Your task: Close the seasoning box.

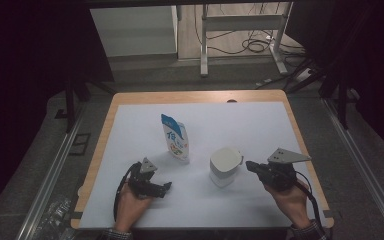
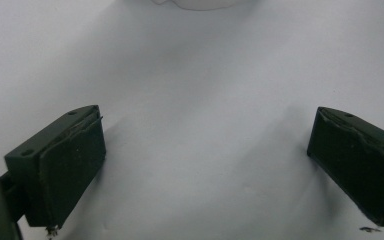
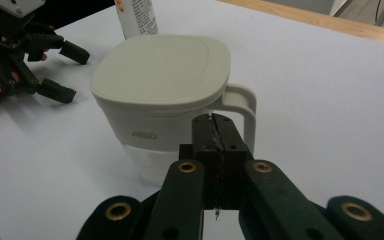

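Right gripper (image 3: 215,122) is lined up on the lidded jug (image 1: 224,167), jaws pinched flat together with nothing between them. The jug stands upright on the white mat (image 1: 260,125), toward the near right part of the table (image 1: 130,97), closer to the near edge than the far one. Its handle (image 3: 242,112) sticks out on the side facing the right hand, and in the right gripper view the closed jaw tips sit just in front of the jug wall, right beside that handle. Whether they touch the wall I cannot tell.

Over on the near left, the left gripper (image 1: 155,186) rests low on the mat with its jaws spread wide, nothing in them, pointing across toward the jug. It is well apart from the jug, so the right hand is plainly the nearer one.

Behind and left of the jug, a blue-and-white pouch (image 1: 175,137) stands upright near the middle of the mat, apart from both grippers.

My read: the handle is the key. It lies straight ahead of the right gripper, running vertically, so closed jaws could slip through the loop or would need to open to clamp it.
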`<state>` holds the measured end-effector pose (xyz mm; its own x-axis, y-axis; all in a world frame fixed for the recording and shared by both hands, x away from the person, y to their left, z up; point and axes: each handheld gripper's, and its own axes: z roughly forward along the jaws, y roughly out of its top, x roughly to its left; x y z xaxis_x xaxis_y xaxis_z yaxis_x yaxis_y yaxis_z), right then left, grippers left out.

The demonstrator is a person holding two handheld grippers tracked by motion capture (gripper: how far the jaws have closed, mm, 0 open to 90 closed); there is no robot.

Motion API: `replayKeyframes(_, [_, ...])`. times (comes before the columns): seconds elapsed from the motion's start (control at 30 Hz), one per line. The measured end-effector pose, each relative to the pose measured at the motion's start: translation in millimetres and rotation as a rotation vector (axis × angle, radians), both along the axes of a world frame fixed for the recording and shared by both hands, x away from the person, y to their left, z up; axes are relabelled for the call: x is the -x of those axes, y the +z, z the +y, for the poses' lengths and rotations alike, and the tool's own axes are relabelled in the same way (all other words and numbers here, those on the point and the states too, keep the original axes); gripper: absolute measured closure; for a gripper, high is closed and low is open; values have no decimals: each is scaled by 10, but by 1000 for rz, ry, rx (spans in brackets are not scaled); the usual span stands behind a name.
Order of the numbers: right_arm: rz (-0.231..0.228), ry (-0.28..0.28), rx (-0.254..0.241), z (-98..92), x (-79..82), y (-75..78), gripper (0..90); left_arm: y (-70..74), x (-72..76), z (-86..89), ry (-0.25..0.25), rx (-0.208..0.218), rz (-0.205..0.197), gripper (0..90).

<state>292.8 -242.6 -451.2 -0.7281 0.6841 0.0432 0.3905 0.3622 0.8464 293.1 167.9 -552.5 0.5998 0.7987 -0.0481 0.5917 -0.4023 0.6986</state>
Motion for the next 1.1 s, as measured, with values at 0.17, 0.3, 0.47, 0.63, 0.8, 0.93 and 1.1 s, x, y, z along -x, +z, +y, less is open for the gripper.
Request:
replayKeyframes(0.17, [1,10,5,24,38,-84,888,0,2,-1,2,2,2,25])
replayKeyframes(0.3, [3,19,16,57,71,-161,887,0,0,0,0,0,0,25])
replayKeyframes(0.47, [10,32,31,101,99,-255,888,0,0,0,0,-1,0,25])
replayKeyframes(0.63, [19,44,39,157,108,-347,888,1,0,3,-3,-4,0,24])
replayKeyframes(0.8, [30,54,48,219,111,-428,888,1,0,2,-3,-4,1,25])
replayKeyframes(0.93, [43,68,50,270,107,-491,889,1,0,3,-3,-4,1,25])
replayKeyframes(1.1, [57,84,54,322,100,-558,890,1,0,2,-3,-4,0,24])
